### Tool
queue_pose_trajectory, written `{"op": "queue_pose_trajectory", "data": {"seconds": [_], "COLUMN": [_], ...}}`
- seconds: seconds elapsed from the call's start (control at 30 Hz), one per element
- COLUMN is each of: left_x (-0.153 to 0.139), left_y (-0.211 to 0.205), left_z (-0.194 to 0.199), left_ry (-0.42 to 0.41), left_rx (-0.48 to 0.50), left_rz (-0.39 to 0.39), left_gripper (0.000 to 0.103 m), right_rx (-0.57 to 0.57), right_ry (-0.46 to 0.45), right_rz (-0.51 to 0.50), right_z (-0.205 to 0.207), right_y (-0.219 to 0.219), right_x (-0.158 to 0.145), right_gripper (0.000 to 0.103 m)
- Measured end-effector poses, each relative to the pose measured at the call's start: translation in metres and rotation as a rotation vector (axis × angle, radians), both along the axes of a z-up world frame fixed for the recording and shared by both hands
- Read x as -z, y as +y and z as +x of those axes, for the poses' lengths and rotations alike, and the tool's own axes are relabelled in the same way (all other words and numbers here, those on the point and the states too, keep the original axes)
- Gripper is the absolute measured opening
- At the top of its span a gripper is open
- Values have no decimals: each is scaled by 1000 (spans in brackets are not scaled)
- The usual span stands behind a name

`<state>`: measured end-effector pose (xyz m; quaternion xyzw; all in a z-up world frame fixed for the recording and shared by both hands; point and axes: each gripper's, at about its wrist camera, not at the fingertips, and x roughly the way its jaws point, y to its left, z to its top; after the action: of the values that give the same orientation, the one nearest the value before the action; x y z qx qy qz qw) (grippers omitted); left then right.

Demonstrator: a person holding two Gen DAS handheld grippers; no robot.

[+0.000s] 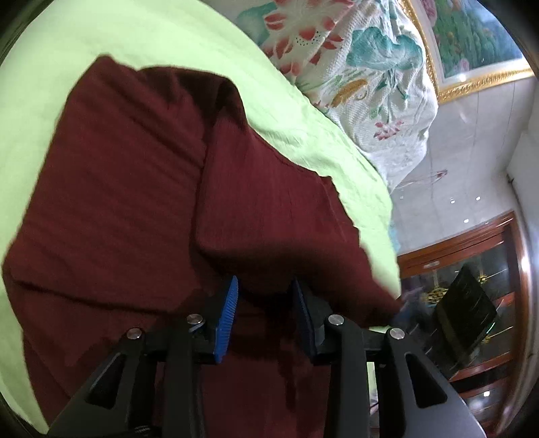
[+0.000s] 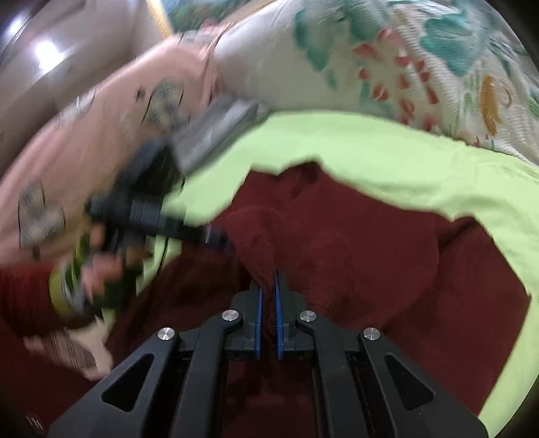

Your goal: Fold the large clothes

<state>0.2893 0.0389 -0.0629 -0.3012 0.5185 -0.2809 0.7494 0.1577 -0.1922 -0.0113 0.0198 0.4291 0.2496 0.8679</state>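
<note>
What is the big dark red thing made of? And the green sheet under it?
The dark red garment looks like soft ribbed knit, probably cotton or wool: fine lines run along it, and it looks matte. The light green sheet looks like thin woven cotton, matte and slightly crinkled.

Each wrist camera looks forward along its own fingers, close above the maroon garment (image 1: 134,202) on the green sheet (image 1: 101,30); both views share these and the floral quilt (image 1: 353,57).
</note>
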Motion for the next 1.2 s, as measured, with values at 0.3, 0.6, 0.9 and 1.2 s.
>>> {"op": "queue_pose_trajectory", "data": {"seconds": [0.3,0.6,0.9,1.2], "left_x": [12,6,-21,-25], "left_y": [6,-7,-22,17], "left_z": [-28,-19,-10,-13], "left_ry": [50,49,-105,-282], "left_rx": [0,-2,42,-20], "left_rz": [-56,-18,30,1], "left_gripper": [45,52,2,0], "right_rx": [120,523,582,659], "right_ry": [111,184,189,-32], "right_rz": [108,228,294,549], "right_z": [-49,-23,13,-14], "right_y": [-20,-72,-74,-129], "right_x": [20,26,32,19], "right_gripper": [47,47,3,3]}}
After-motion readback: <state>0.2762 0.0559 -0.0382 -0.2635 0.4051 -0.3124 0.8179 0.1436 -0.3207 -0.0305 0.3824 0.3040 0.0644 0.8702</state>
